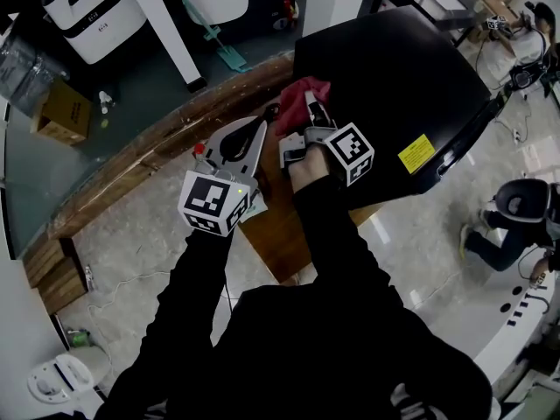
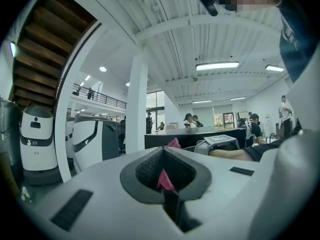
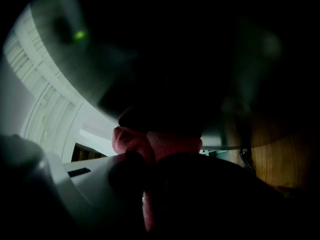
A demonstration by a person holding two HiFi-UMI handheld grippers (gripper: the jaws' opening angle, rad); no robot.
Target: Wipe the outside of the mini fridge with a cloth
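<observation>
The black mini fridge (image 1: 394,77) stands on a wooden counter (image 1: 157,147) at the upper right of the head view. My right gripper (image 1: 311,114) is shut on a pink-red cloth (image 1: 302,94) and holds it against the fridge's near left corner. In the right gripper view the bunched cloth (image 3: 157,141) sits between the jaws, up against the dark fridge wall (image 3: 175,59). My left gripper (image 1: 262,122) hovers just left of the cloth, jaws shut and tips together. In the left gripper view a pink sliver (image 2: 165,180) shows in the hollow behind the shut tips (image 2: 162,151).
White service robots (image 1: 87,11) and a white pillar (image 1: 166,24) stand beyond the counter, with a green mop (image 1: 219,46) and a cardboard box (image 1: 61,112) on the floor. A person (image 1: 516,221) crouches at the right. Cables run across the floor below.
</observation>
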